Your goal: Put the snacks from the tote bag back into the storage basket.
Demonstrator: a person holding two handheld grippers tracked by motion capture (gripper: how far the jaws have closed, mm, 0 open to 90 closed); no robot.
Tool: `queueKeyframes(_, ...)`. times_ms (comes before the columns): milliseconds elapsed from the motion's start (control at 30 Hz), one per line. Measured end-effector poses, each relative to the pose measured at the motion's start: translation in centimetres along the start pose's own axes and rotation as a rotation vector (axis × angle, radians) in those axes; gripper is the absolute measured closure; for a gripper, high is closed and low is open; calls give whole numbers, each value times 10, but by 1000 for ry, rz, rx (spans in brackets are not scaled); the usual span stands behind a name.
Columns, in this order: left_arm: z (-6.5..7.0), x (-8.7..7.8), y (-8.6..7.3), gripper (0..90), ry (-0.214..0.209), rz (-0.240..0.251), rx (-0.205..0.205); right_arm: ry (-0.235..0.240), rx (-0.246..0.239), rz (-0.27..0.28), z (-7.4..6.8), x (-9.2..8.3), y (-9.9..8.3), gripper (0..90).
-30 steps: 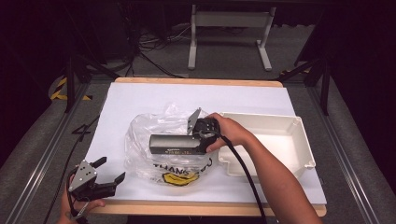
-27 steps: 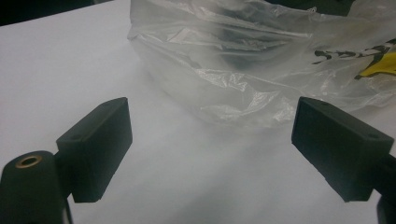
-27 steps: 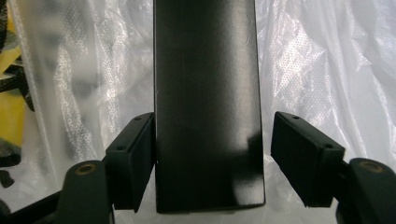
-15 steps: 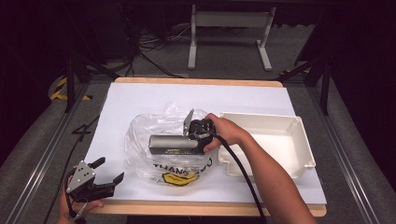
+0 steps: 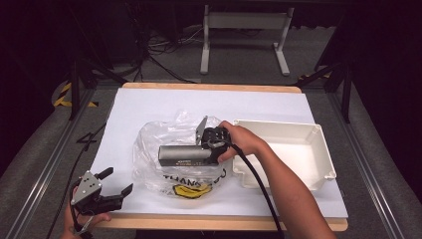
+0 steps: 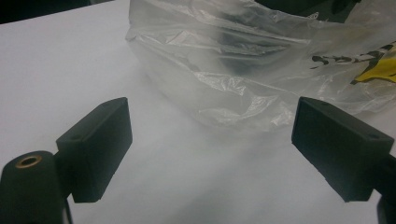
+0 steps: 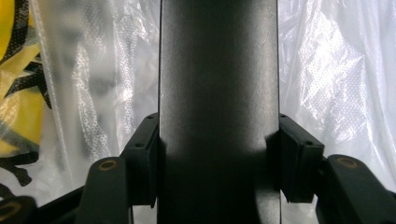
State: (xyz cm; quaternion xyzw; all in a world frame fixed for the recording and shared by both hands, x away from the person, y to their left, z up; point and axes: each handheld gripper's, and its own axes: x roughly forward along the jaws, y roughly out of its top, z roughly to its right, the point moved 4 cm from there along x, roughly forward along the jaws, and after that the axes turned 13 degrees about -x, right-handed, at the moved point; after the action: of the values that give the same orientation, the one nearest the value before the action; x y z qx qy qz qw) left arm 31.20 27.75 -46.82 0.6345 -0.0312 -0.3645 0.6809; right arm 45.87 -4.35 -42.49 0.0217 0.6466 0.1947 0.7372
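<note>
Our right gripper just closed, both pads pinching a dark grey box lying atop a clear plastic bag mid-table, just left of a white tray, our left gripper spread wide, holding nothing, near the table's front-left corner

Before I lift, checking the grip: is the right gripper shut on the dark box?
Shut on it: the right gripper presses both pads against the dark box.

Bright table, black room all round.
Overhead light whitens the table; glare glints off the plastic bag; the close-up dark box goes soft and blurry.
</note>
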Motion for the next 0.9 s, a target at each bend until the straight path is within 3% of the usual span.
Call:
queueKeyframes(167, 0, -1, -1, 130, -3, -3, -3, -12, 5, 47, -1, -5, 3, 429)
queueKeyframes(467, 0, -1, 0, 129, -9, -4, -5, -21, -15, 42, -3, -14, 4, 430)
queueKeyframes(900, 0, -2, -1, 129, -13, 2, -12, -55, -57, 104, -8, -38, 12, 429)
